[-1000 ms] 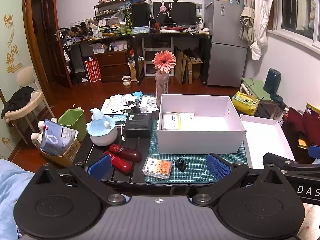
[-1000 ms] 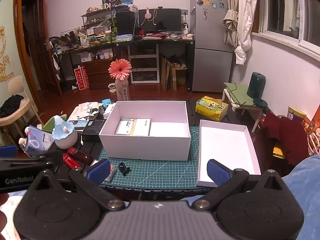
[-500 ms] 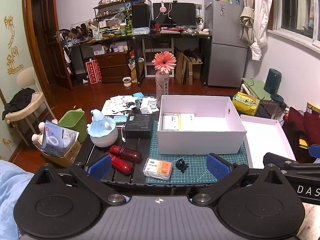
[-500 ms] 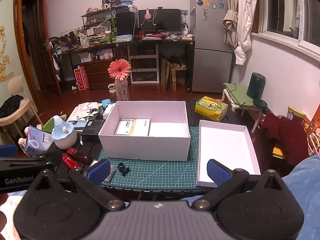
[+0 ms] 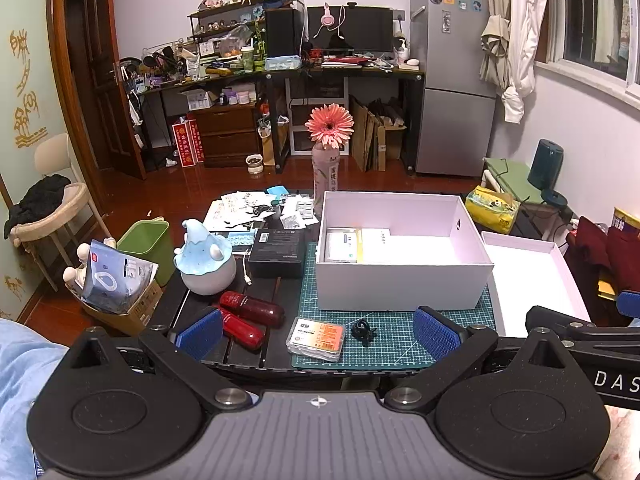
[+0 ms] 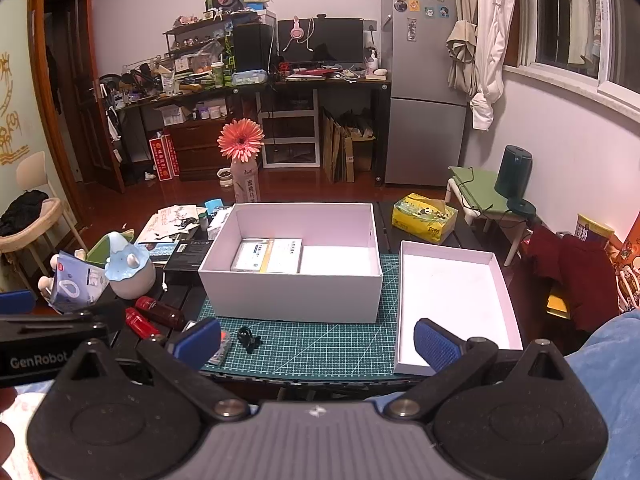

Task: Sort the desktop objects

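Observation:
A white box (image 5: 404, 284) (image 6: 292, 296) stands on the green cutting mat (image 5: 384, 344) (image 6: 320, 344), with flat packets lying at its left end. In front of it lie an orange-labelled clear case (image 5: 317, 338), a small black clip (image 5: 362, 330) (image 6: 247, 339) and two red tubes (image 5: 252, 310) (image 6: 154, 316). A black box (image 5: 276, 252) and a blue-capped round ornament (image 5: 204, 264) sit to the left. My left gripper (image 5: 316, 330) hangs open, near the table's front edge, above the case and clip. Also open with nothing between its fingers, my right gripper (image 6: 318, 342) hovers over the mat's front.
The white lid (image 5: 532, 276) (image 6: 452, 300) lies upturned right of the box. A flower in a bottle (image 5: 329, 152) stands behind the box, with papers (image 5: 240, 212) beside it. A green bin (image 5: 146, 240) and a carton of packets (image 5: 116, 288) sit left of the table. A yellow tissue pack (image 6: 424, 218) lies at the back right.
Both views have shifted very slightly; the objects on the table have not moved and both grippers stay open.

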The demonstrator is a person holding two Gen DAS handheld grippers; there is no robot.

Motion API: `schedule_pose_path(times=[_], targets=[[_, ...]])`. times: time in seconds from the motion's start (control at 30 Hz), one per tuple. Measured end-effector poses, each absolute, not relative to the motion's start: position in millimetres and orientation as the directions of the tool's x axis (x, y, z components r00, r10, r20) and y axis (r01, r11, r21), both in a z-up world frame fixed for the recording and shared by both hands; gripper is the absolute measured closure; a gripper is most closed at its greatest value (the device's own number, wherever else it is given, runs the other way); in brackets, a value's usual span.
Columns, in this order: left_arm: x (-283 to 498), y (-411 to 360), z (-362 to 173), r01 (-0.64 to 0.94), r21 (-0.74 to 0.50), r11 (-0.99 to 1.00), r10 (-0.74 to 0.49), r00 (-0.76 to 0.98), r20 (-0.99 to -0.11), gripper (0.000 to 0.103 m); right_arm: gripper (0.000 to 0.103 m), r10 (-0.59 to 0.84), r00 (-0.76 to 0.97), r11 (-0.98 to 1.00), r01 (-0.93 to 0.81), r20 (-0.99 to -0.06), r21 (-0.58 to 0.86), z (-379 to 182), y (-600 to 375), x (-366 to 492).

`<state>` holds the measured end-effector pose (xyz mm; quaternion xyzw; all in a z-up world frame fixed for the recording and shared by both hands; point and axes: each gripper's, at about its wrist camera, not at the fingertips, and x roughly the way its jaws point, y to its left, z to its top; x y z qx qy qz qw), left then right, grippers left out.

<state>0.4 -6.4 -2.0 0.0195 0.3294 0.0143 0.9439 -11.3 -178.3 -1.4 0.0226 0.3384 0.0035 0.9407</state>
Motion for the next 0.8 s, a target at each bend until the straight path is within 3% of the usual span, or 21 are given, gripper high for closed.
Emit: schedule_pose_path(times=[0.8], targets=[[4.2, -5.7, -2.4, -0.014, 0.044, 0.999, 0.038, 0.779, -0.626, 0.001, 0.0, 0.021, 0.77, 0.999, 0.008, -0.638, 0.043, -2.1, -176.9, -11.0]])
